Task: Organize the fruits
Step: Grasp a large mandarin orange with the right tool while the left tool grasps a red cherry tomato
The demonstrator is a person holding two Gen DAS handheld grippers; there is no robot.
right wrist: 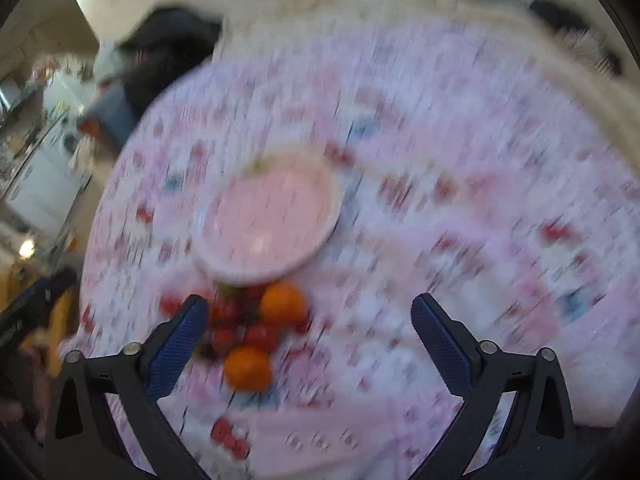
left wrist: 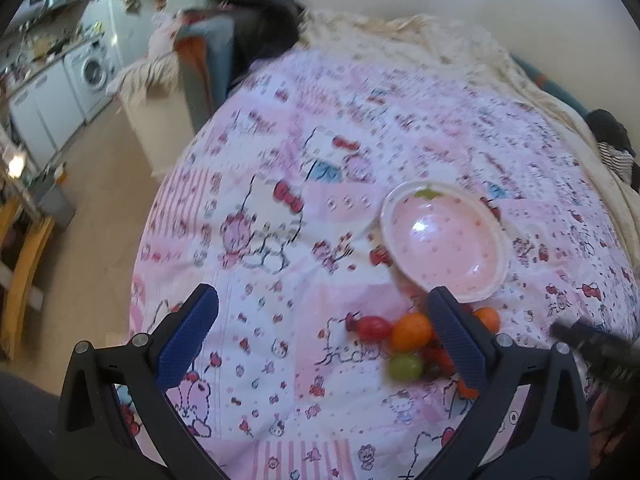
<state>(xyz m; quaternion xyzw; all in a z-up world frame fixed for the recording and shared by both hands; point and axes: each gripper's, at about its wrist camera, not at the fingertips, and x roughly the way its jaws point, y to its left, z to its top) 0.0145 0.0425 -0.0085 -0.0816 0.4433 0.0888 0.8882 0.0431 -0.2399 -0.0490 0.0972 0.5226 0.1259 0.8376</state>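
Note:
A pink strawberry-patterned bowl (left wrist: pixel 444 242) sits empty on the Hello Kitty bedspread (left wrist: pixel 280 168). Below it lies a cluster of small fruits: a red tomato (left wrist: pixel 374 327), an orange one (left wrist: pixel 412 332), a green one (left wrist: pixel 406 366). My left gripper (left wrist: pixel 322 332) is open and empty; its right finger covers part of the cluster. In the blurred right wrist view the bowl (right wrist: pixel 268 216) and the fruits, with two orange ones (right wrist: pixel 282 304) (right wrist: pixel 247 368), lie ahead-left of my open, empty right gripper (right wrist: pixel 308 340).
The bed's left edge drops to a beige floor (left wrist: pixel 92 216). A washing machine (left wrist: pixel 94 70) and white cabinets stand far left. Clothes and a dark bag (left wrist: pixel 256 20) pile at the bed's far end. The right gripper's body (left wrist: pixel 596 348) shows at the right.

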